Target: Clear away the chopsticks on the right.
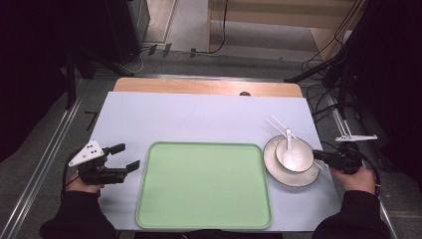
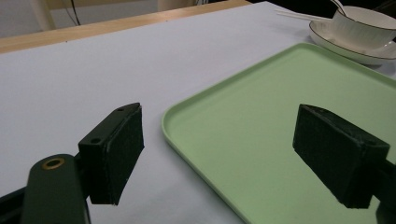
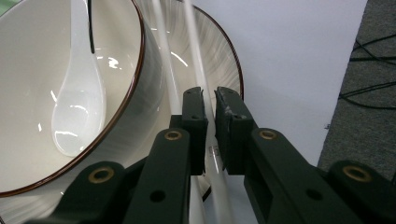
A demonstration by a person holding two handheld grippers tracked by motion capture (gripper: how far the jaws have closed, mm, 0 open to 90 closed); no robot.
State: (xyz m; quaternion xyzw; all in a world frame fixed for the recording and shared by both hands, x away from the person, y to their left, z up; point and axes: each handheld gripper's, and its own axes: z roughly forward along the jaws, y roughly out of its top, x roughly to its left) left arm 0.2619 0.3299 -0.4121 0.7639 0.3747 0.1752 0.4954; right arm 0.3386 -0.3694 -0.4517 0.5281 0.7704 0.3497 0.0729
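A white bowl (image 1: 298,162) with a white spoon (image 1: 288,142) in it stands on a dark-rimmed plate (image 1: 291,178) at the table's right. Two white chopsticks (image 1: 276,123) lie across the plate's far rim. In the right gripper view, my right gripper (image 3: 210,99) is shut on one chopstick (image 3: 194,46), which runs between the pads beside the bowl (image 3: 152,93). The other chopstick (image 3: 161,51) lies against the bowl's wall. From above, the right gripper (image 1: 318,155) sits at the plate's right edge. My left gripper (image 1: 128,156) rests open left of the green tray (image 1: 204,199), with nothing between its jaws.
The green tray (image 2: 280,107) lies in the middle of the white table cover, its left rim just ahead of the left gripper (image 2: 219,135). The bowl (image 2: 362,28) and plate (image 2: 345,52) stand beyond its far corner. Cables run over the floor at the right.
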